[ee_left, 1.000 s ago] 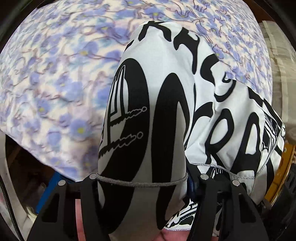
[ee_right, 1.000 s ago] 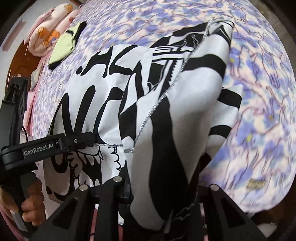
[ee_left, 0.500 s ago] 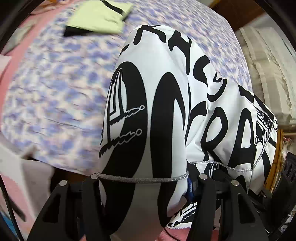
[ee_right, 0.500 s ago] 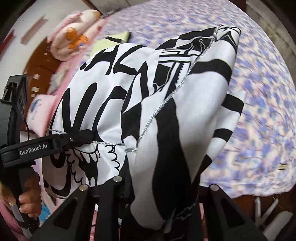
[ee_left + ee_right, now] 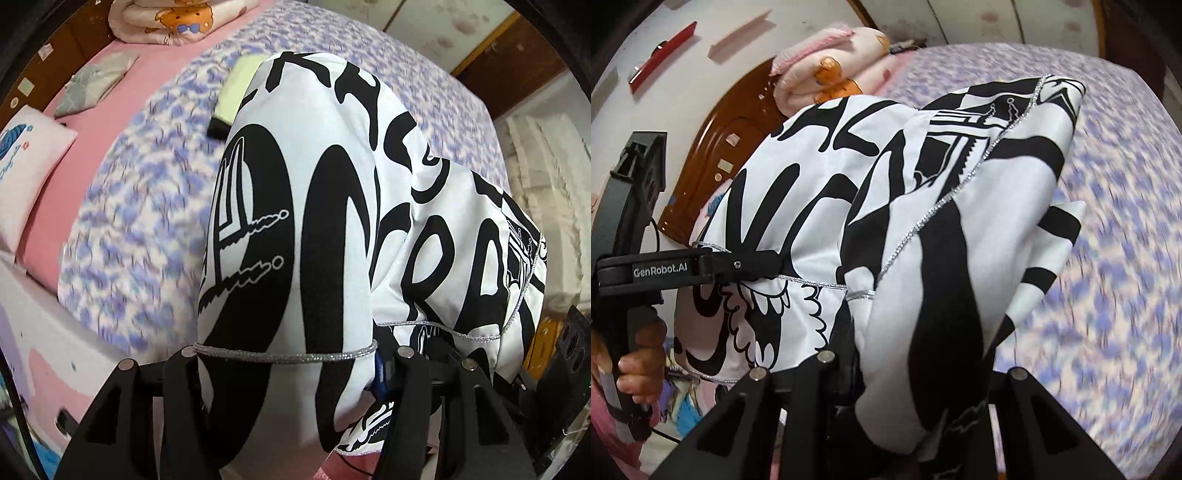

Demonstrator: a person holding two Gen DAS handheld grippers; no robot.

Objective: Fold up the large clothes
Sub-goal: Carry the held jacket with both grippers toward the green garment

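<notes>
A large white garment with bold black lettering and a silver-trimmed hem [image 5: 332,206] hangs lifted above the bed. My left gripper [image 5: 291,369] is shut on a bunched part of it, the silver hem stretched between its fingers [image 5: 184,391]. In the right wrist view the same garment [image 5: 960,229] drapes forward from my right gripper [image 5: 912,391], which is shut on a thick fold. The left gripper [image 5: 764,264] also shows there at the left, clamped on the hem, with a person's hand [image 5: 635,365] on its handle. The fabric hides the pads of both grippers.
Below lies a bed with a purple floral sheet [image 5: 147,221]. A folded yellow-green garment [image 5: 236,88] lies on it behind the lifted cloth. A rolled pink blanket [image 5: 166,18], pillows [image 5: 22,166] and a wooden headboard [image 5: 713,155] stand at the bed's head.
Both grippers have risen and swung sideways with the garment held. The bed now looks farther away, and the pillows, blanket and headboard have come into view.
</notes>
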